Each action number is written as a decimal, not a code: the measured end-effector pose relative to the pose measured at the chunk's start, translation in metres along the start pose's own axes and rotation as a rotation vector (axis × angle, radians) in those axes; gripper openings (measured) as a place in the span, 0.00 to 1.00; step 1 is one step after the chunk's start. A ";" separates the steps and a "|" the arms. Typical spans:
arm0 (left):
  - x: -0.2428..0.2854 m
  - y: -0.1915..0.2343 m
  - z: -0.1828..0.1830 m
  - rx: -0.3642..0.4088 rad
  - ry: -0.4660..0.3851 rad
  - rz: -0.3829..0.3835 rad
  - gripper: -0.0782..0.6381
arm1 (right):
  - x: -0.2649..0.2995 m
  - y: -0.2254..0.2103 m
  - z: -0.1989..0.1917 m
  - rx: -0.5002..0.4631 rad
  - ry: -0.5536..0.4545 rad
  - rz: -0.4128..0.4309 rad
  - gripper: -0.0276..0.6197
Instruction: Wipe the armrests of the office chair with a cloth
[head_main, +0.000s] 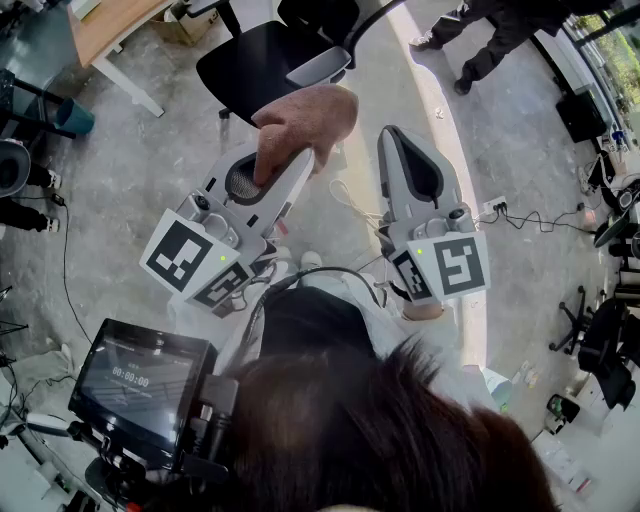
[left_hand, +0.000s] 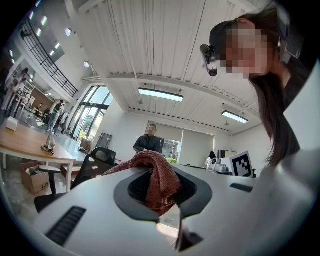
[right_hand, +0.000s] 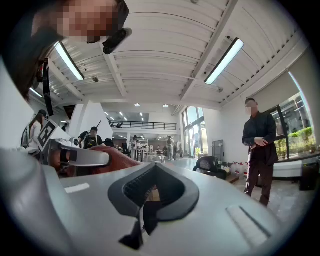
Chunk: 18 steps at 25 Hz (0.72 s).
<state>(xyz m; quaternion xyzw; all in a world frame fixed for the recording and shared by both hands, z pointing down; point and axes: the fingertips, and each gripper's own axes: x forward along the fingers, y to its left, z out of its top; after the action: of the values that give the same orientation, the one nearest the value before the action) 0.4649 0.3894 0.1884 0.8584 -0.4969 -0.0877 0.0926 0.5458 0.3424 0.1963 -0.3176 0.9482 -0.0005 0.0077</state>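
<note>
The left gripper (left_hand: 160, 192) pinches a rust-red knitted cloth (head_main: 305, 120) in closed fingers, just before the black chair's (head_main: 255, 55) smooth grey armrest (head_main: 320, 66). The right gripper's (right_hand: 149, 195) fingers seem closed and empty. Below is a grey concrete floor (head_main: 130, 170).

The head view looks steeply down, close above the left gripper (head_main: 262, 190) and right gripper (head_main: 410, 160). Each gripper view looks along its own fingers, tilted toward the ceiling (left_hand: 165, 45) (all three share the cloth (head_main: 305, 120) at the left fingers).
</note>
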 end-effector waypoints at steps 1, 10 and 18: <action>-0.001 0.002 0.000 0.000 0.000 0.000 0.18 | 0.002 0.002 0.000 -0.001 0.000 0.001 0.04; -0.002 0.009 -0.002 0.002 0.001 0.018 0.18 | 0.007 0.001 -0.003 0.003 -0.003 -0.007 0.04; 0.005 0.026 -0.013 0.022 0.054 0.094 0.18 | 0.002 -0.021 -0.016 0.047 -0.003 -0.007 0.04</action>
<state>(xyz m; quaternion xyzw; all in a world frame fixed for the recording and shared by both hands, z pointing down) 0.4484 0.3736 0.2075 0.8371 -0.5349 -0.0546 0.1006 0.5567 0.3241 0.2124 -0.3204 0.9469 -0.0224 0.0169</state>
